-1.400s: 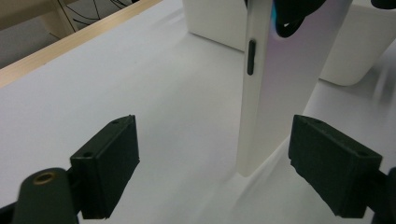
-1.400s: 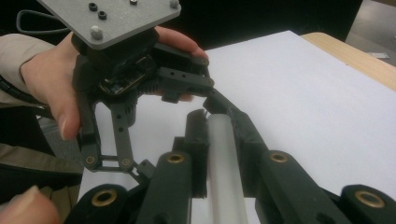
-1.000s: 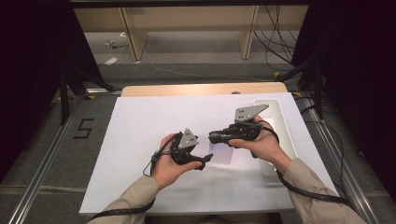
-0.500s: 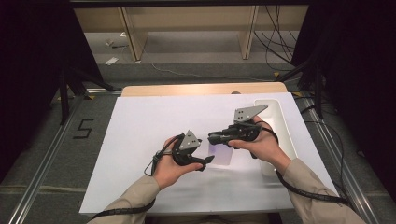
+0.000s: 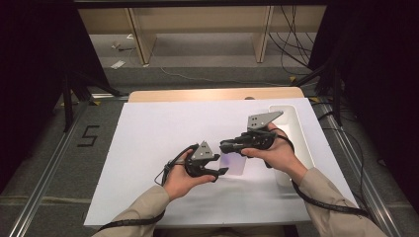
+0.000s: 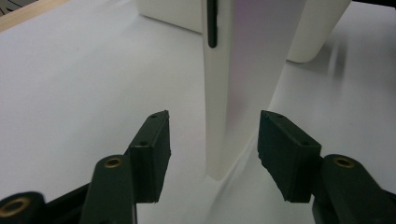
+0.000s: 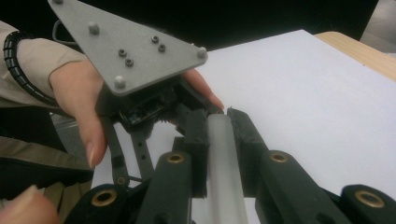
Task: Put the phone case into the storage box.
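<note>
A: Where's the panel?
B: White flat panel (image 5: 233, 163), mid-frame in high view, betw. both grippers, over the white sheet (image 5: 148, 133).
A: R gripper (image 7: 218, 114)?
B: Clamped on the panel's edge.
A: L gripper (image 6: 212, 133)?
B: Jaws have just been closing; panel edge betw. them w/ gaps both sides, so not gripping. Panel looks lifted off the sheet, hard to tell. White tray (image 5: 299, 129) at right.

Bright even light on white table (image 5: 148, 128), dark surroundings, close-ups perhaps slightly soft
</note>
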A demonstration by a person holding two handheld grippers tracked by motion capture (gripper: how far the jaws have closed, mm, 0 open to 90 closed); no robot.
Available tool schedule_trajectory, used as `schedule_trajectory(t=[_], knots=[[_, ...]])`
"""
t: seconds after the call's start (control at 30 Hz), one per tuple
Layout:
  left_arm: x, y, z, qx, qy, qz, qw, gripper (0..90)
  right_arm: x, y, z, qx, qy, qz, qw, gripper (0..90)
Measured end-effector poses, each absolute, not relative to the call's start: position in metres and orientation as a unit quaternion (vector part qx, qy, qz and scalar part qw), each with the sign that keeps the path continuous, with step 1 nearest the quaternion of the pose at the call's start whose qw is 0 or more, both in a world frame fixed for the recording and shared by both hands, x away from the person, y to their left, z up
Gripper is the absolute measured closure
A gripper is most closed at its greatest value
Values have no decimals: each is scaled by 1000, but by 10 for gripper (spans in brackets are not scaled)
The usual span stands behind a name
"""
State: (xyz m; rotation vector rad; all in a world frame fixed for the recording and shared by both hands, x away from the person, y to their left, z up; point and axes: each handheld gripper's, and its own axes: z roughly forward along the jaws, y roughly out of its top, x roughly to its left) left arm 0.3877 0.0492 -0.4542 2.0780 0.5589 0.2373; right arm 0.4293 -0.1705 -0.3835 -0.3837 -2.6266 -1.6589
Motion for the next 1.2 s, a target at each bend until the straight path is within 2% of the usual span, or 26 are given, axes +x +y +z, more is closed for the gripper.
schedule_trajectory(t=[0.33, 0.63, 1.2], knots=[[389, 47, -461, 847, 216, 73, 480, 498, 429, -170, -384, -124, -838, -532, 7, 798], [389, 45, -462, 849, 204, 73, 482, 624, 429, -170, -384, -124, -836, -534, 9, 798], [393, 52, -456, 847, 194, 58, 492, 723, 430, -172, -382, -121, -827, -549, 22, 797]])
